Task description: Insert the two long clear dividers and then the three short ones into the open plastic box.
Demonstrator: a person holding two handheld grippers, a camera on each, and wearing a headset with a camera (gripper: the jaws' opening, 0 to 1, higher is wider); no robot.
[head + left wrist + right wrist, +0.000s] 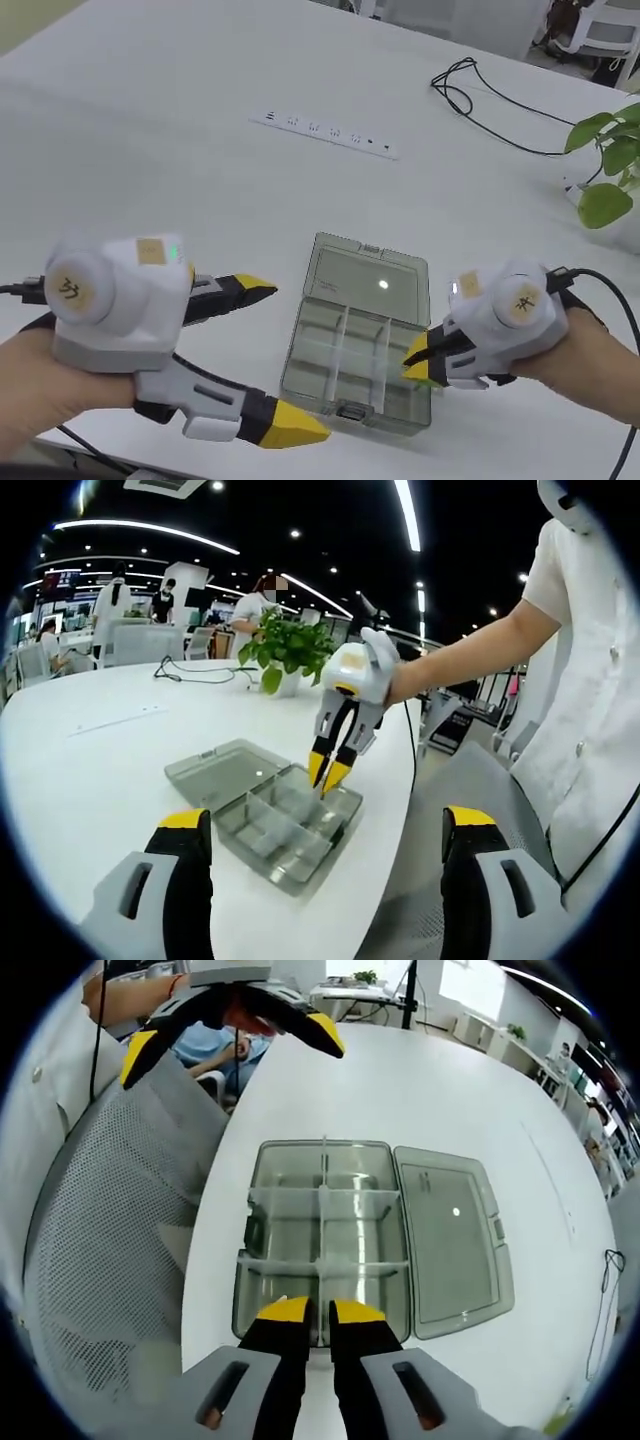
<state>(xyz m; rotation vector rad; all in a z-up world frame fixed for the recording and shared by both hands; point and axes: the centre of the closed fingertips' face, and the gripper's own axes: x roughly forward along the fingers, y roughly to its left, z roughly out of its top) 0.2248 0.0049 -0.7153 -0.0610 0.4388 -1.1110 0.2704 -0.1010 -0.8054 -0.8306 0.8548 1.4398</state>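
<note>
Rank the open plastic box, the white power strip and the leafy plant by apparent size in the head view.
open plastic box, largest
white power strip, long but thin
leafy plant, cut off by the frame edge, so its rank against the strip is unsure

The left claw [283,357] and right claw [320,1311] have yellow tips on black jaws; their bodies are white and light grey. The plastic box [372,272] is translucent smoky grey. The dividers [322,1200] are clear. The counter [150,130] is plain white. The cable [480,110] is black; the plant [605,150] leaves are green.
</note>
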